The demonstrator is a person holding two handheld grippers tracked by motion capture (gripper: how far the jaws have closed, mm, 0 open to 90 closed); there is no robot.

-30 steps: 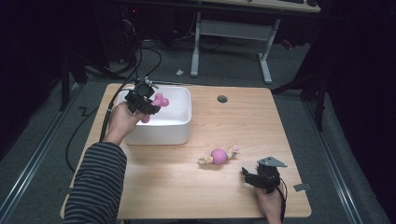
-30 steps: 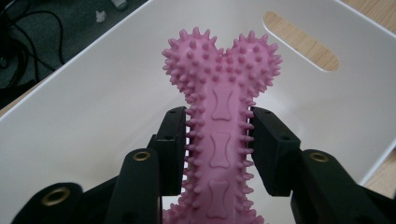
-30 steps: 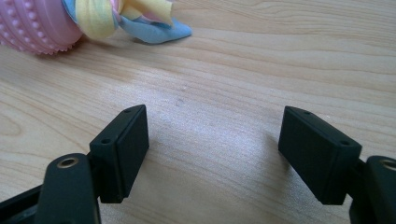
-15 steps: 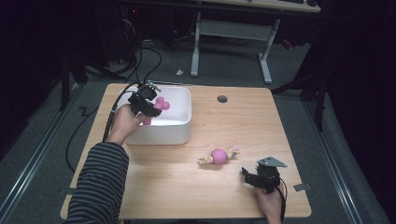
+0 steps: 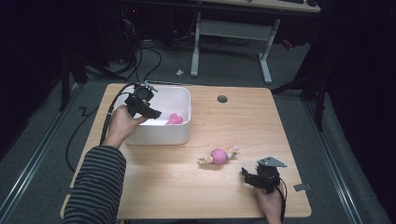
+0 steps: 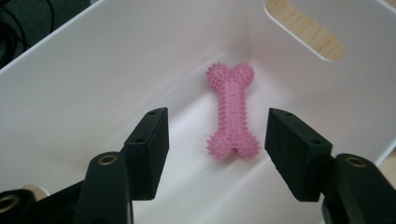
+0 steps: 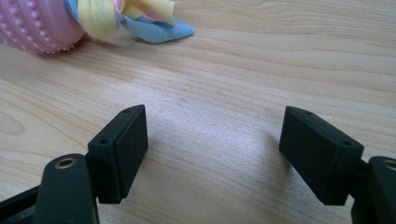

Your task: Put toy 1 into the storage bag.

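A pink spiky bone toy (image 6: 233, 113) lies flat on the floor of the white bin (image 5: 159, 133); from above the bone toy (image 5: 174, 119) shows near the bin's right wall. My left gripper (image 6: 217, 154) hangs open above the bone toy, apart from it; in the high view this left gripper (image 5: 150, 111) is over the bin's left half. A pink nubbed ball with knotted cloth ends (image 5: 218, 156) rests on the wooden table (image 5: 154, 186). My right gripper (image 5: 250, 178) stands open low over the table, right of the ball (image 7: 37, 23), holding nothing.
A round cable hole (image 5: 222, 99) sits in the table's far part. A small grey tab (image 5: 301, 187) lies near the right front edge. The bin has a slot handle (image 6: 303, 28) in its wall. Cables trail off the table's far left corner.
The bone toy, earlier held at the left gripper over the bin, now lies on the bin's floor. The left gripper has opened. The right gripper has stayed put.
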